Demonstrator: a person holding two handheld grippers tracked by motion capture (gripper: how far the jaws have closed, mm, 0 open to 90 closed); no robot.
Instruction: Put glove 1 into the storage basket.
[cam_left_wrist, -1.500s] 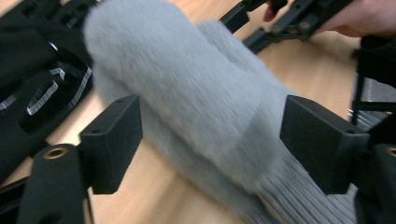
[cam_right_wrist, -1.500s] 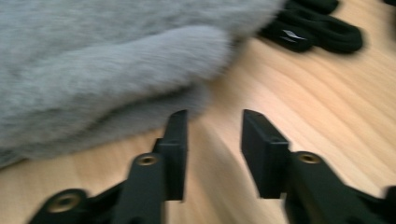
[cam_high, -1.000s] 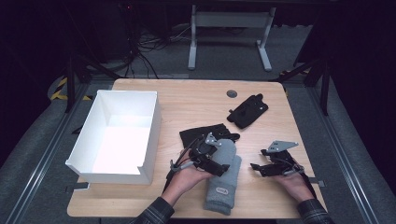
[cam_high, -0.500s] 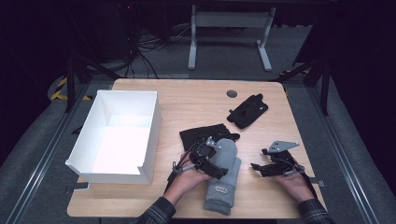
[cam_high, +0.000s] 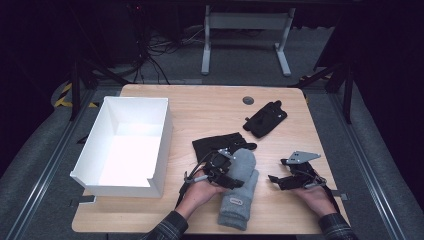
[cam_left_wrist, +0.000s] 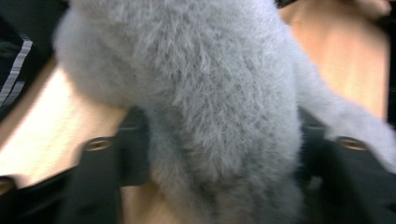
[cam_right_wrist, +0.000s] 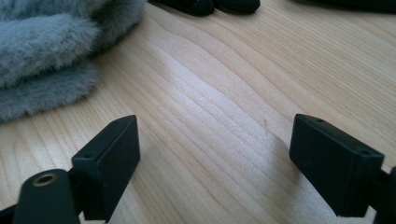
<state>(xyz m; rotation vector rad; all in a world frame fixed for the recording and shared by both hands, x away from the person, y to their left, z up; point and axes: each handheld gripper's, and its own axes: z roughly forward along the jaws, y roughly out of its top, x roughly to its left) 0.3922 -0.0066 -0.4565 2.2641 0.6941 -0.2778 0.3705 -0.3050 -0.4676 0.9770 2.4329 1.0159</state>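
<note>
Dark room, cables and a metal stand on the floor behind; light wood counter (cam_high: 210, 107) carries everything.

High view: white box (cam_high: 125, 145) open-topped at the counter's left edge. Grey fuzzy mitten (cam_high: 240, 192) lies near the front edge, centre, long axis running front to back, cuff toward the person. Black glove (cam_high: 220, 145) sits just behind it, touching or slightly under the tip; cannot tell which. Second black glove (cam_high: 265, 119) well apart, toward the back right. Left gripper (cam_high: 222, 170) is on the mitten's upper part; its jaws have just been closing, with the mitten between them. Right gripper (cam_high: 280, 179) rests on the counter right of the mitten, apart from it, pointing left at it. Left hand is clearly the nearer one.

Left gripper view: blurred. Grey pile fills the gap between the fingers (cam_left_wrist: 107, 163), bunched up and pressed on both sides, so they hold the mitten at mid-width. How much fabric is caught underneath is hidden.

Right gripper view: fingers (cam_right_wrist: 109, 156) wide, nothing between, bare wood below. Mitten edge at upper left, glove tips cut off at the top.

Judgement: a lift turns on the left grip; mitten likely hangs limp along its long axis.
</note>
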